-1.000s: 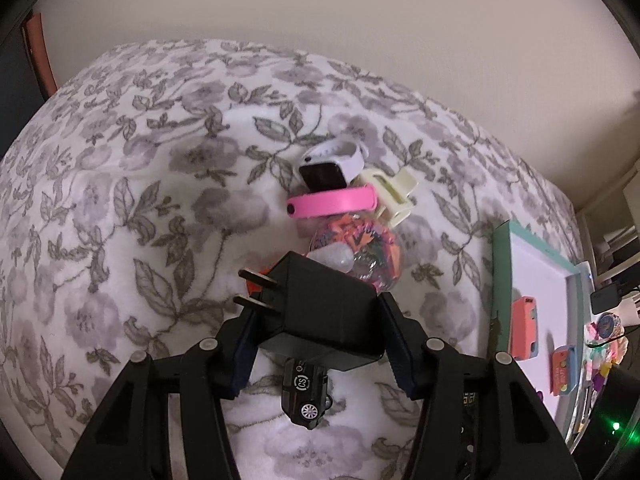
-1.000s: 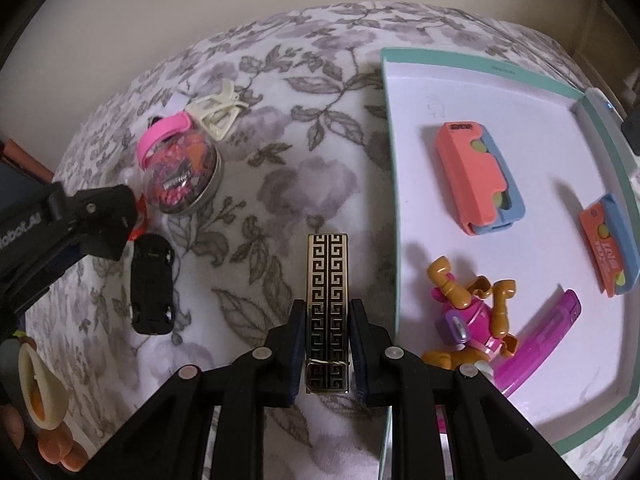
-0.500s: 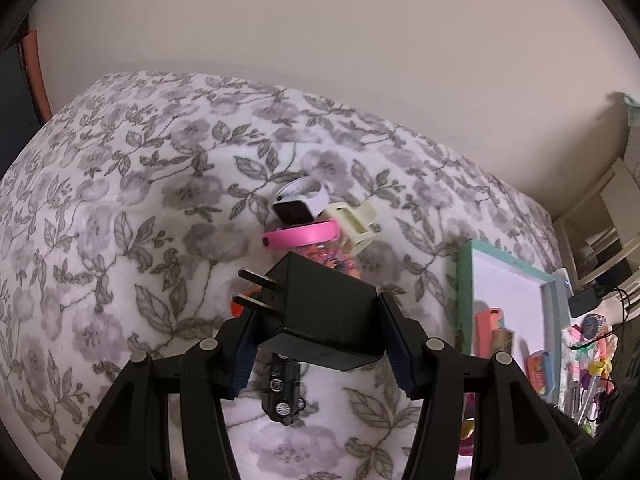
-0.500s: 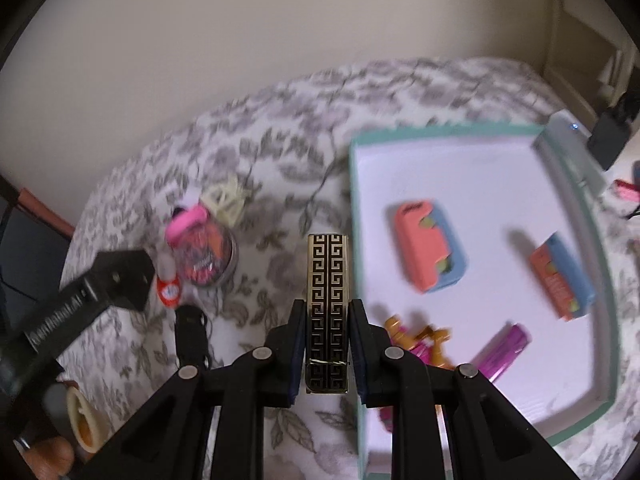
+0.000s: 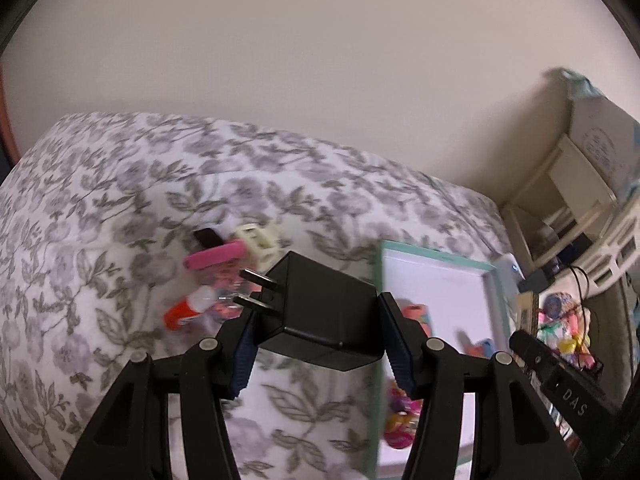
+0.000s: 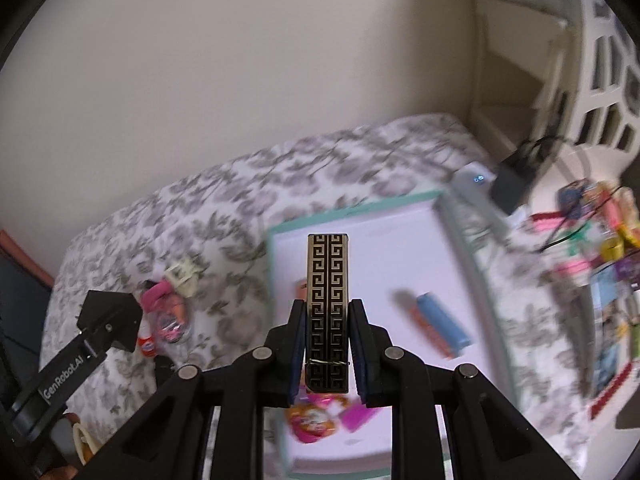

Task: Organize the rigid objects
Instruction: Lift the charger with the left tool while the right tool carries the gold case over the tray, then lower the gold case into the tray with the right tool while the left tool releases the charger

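My left gripper (image 5: 316, 346) is shut on a black plug adapter (image 5: 316, 312), held high above the floral bedspread, prongs pointing left. My right gripper (image 6: 327, 350) is shut on a black-and-gold patterned bar (image 6: 327, 308), held above the white tray with a teal rim (image 6: 276, 280). The tray also shows in the left wrist view (image 5: 440, 288). In the tray lie an orange-and-blue case (image 6: 436, 324) and pink toys (image 6: 316, 416). The left gripper also shows in the right wrist view (image 6: 108, 320).
On the bedspread (image 5: 120, 200) lie a pink band (image 5: 216, 256), a cream clip (image 5: 256, 240), a clear jar of colourful bits (image 6: 170, 320) and an orange-capped tube (image 5: 184, 312). A cream shelf unit (image 5: 580, 208) and cluttered toys (image 6: 600, 240) stand at the right.
Both grippers have risen and swung right, toward the tray. The bedspread and its objects look smaller. The right gripper's bar is now over the tray. Both grips are unchanged.
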